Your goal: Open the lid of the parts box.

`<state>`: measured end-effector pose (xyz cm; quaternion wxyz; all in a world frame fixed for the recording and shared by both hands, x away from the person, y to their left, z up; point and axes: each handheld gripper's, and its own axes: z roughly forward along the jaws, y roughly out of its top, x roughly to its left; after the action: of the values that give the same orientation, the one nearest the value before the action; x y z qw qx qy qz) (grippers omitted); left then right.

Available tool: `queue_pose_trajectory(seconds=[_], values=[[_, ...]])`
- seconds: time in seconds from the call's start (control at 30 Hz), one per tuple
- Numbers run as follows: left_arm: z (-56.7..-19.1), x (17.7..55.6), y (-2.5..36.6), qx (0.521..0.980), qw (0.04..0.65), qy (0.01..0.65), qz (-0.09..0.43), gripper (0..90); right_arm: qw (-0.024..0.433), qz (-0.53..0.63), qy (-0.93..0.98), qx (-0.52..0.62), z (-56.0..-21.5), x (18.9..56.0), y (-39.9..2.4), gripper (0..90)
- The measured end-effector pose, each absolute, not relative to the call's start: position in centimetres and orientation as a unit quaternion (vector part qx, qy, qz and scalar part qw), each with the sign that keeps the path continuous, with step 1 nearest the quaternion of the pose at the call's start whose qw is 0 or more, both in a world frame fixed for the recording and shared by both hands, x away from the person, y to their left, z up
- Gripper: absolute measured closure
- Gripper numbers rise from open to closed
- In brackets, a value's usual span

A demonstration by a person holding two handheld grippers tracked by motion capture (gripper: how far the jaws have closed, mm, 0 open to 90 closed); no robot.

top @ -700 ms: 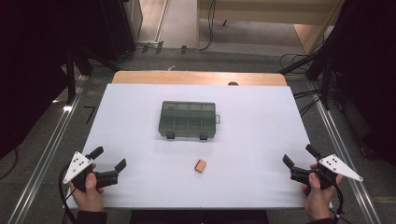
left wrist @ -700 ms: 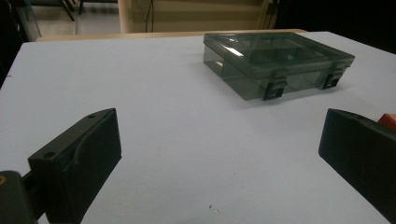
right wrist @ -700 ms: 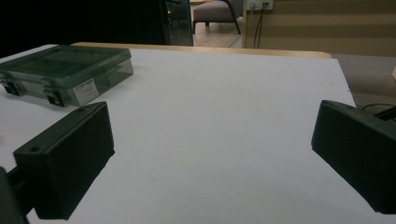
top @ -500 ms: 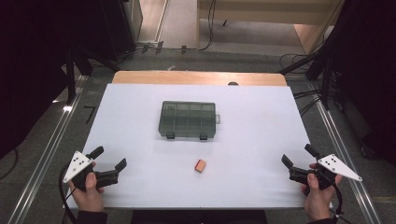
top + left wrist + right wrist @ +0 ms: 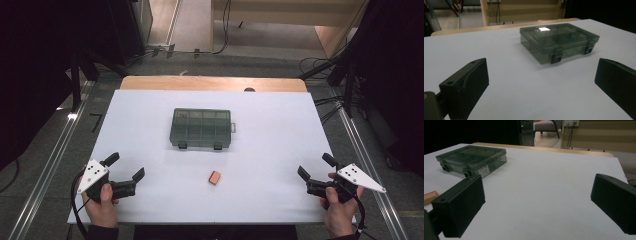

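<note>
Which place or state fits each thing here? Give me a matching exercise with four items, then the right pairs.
Things:
1. compartment box
2. small orange block
3. left gripper
4. right gripper

Places or states:
A. near the table's front right corner, jaws open
B. lies in front of the box, nearer the person
C. mid-table, lid shut, both front latches down
D. near the table's front left corner, jaws open

Pairs: 1-C, 2-B, 3-D, 4-A
</note>
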<state>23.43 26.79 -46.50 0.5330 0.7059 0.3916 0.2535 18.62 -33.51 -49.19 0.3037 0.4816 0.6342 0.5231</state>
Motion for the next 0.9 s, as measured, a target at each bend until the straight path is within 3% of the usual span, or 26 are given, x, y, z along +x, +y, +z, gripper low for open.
queue_pose_trajectory(seconds=[0.9], values=[[-44.3,27.3,22.4,0.733,0.529,0.369,0.215,0.0,0.276,0.538,0.659,0.448,-45.7,21.0,-29.6,0.0]])
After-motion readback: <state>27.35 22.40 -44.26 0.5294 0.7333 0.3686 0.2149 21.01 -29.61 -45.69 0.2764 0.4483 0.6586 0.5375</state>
